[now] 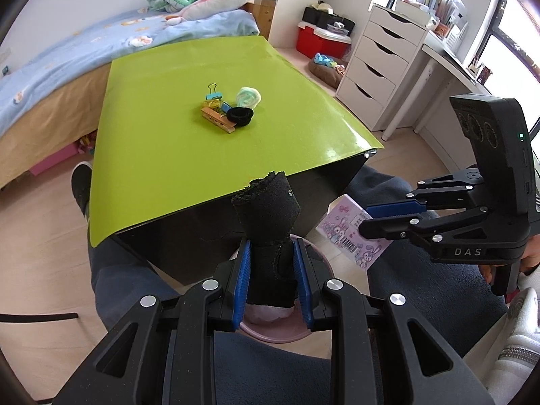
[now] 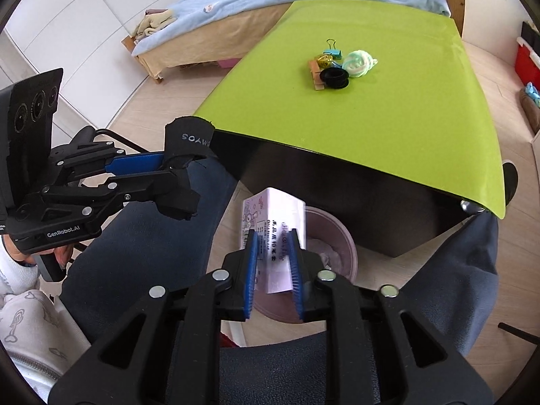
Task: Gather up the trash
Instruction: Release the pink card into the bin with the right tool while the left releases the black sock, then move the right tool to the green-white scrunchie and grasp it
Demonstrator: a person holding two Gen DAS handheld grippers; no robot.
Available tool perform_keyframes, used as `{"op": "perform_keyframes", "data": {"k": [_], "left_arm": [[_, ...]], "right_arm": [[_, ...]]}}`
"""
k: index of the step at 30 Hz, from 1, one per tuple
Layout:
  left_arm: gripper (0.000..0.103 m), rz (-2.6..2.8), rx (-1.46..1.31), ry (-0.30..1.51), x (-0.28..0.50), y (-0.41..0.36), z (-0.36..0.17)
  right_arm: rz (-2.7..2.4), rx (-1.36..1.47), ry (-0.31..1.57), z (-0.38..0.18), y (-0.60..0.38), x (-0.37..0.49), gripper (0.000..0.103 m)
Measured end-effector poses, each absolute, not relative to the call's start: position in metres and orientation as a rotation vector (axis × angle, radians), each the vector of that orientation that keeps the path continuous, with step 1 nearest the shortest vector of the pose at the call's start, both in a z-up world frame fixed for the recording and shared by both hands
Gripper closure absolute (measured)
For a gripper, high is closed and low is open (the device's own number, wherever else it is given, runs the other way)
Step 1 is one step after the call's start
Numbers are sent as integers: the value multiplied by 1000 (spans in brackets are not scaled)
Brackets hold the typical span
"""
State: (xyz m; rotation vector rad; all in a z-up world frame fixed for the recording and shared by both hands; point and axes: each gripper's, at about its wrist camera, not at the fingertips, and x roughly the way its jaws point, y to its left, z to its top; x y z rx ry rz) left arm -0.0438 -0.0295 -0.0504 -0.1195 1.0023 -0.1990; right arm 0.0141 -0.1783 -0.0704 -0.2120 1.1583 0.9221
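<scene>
My left gripper (image 1: 272,253) is shut on a rolled black fabric band (image 1: 268,222) and holds it over a pink bin (image 1: 270,332) on the floor in front of the table. My right gripper (image 2: 274,239) is shut on a small pink printed box (image 2: 273,233) and holds it over the same pink bin (image 2: 337,236). The right gripper also shows in the left wrist view (image 1: 366,219), holding the box (image 1: 351,236). The left gripper shows in the right wrist view (image 2: 179,172) with the band (image 2: 189,136).
A green-topped table (image 1: 162,155) carries a small pile: binder clip (image 1: 213,94), wooden clothespin (image 1: 217,119), black ring (image 1: 240,114), pale yarn ball (image 1: 249,97). A bed stands behind, white drawers (image 1: 378,64) to the right. My legs flank the bin.
</scene>
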Motion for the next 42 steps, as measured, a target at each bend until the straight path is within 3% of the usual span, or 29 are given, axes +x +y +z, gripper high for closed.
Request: {"op": "perform_keyframes", "data": {"k": [2,4,6,7,18,22,24,25,29,35,42], "left_arm": [[78,-206,-119,1005,-44,-31,-51],[78,-211,-120,1007,-43,-32,-52],[78,-215,-119,1011,-43,-32,-52],[78,-218,-119,1013,-43,-32,-53],[78,-275,-97,1045,-40,-44,-57],[72,-302,-100,1056,-38,-48,-58],[57,-305,-102,1060,-38,-49,-59],[44,-302,-111,1058,-37,-48,-60],[15,-284,-134,1045,-38,-45,-60],[8,-231,-155,1025,-35,-36,-58],[8,-189,-181,1007,-34,-25,-56]], "right_arm": [[912,-218,1162,-72,-178,14,75],[891,-220,1160,-72,-180,15,30],[883,-196,1160,-72,-182,17,16],[869,-190,1159,-71,-184,19,14],[802,-154,1120,-59,-200,26,11],[787,-137,1113,-56,-205,30,10],[780,-130,1112,-55,-207,32,10],[777,-127,1111,-54,-208,32,9],[770,-115,1105,-53,-210,34,8],[774,-107,1103,-54,-210,33,5],[768,-98,1105,-55,-210,33,4]]}}
